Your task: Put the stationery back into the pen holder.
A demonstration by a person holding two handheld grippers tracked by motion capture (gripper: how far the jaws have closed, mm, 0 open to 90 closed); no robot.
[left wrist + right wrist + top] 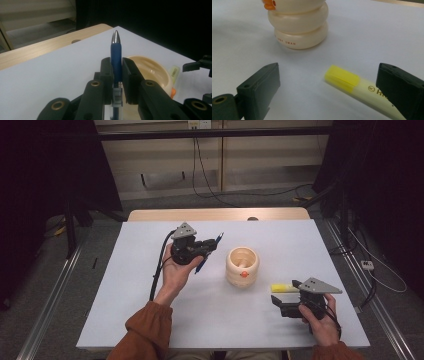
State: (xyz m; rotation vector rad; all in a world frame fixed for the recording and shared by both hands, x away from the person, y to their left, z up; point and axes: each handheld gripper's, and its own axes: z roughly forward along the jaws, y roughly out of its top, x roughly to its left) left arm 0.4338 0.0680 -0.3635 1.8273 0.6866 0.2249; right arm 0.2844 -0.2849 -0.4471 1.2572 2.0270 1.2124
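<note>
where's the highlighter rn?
High view: the highlighter lies flat on the table, right of the cup, just ahead of the right gripper. In the right gripper view it sits between the open jaws, untouched.

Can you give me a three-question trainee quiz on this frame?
1. True or false: the left gripper is shut on the blue pen.
2. Which item lies between the right gripper's open jaws: A pen, B yellow highlighter, C cup?
3. The cream holder stands ____ on the white table.

Key: 1 true; 2 B; 3 upright.
</note>
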